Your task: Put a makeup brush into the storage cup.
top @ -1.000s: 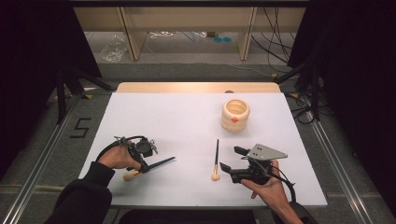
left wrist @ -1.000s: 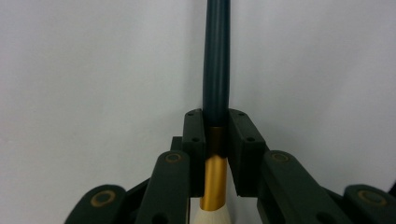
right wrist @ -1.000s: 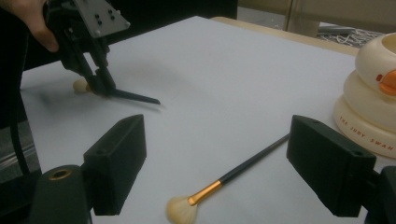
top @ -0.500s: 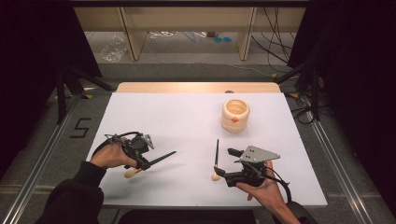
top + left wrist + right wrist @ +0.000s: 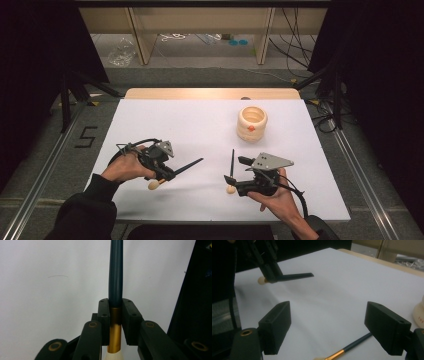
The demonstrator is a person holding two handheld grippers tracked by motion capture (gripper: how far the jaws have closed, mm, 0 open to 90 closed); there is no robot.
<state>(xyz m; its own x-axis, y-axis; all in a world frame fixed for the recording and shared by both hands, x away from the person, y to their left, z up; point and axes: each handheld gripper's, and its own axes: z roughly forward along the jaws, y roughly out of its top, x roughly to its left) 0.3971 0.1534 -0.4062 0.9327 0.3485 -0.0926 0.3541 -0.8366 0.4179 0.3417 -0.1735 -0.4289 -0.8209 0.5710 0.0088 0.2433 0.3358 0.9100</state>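
Observation:
My left gripper (image 5: 167, 172) is shut on a brush (image 5: 186, 165) with a dark handle, a gold ferrule and a cream end. It holds the brush just above the white table, handle pointing right. In the left gripper view the jaws (image 5: 115, 306) clamp the brush (image 5: 116, 270) at the ferrule. A second, similar brush (image 5: 231, 167) lies on the table, cream end toward me. My right gripper (image 5: 236, 171) is open around that brush. In the right gripper view the wide-apart jaws (image 5: 337, 327) frame the brush (image 5: 352, 346) lying low between them.
A cream ribbed cup (image 5: 252, 123) with an orange mark stands at the back right of the white table (image 5: 200, 125). The table's wooden far edge (image 5: 210, 93) borders the floor, where shelf legs and cables sit. Dark curtains hang on both sides.
My right gripper has moved left, up to the lying brush. My left gripper has shifted slightly right with its brush, whose handle tip now sits higher.

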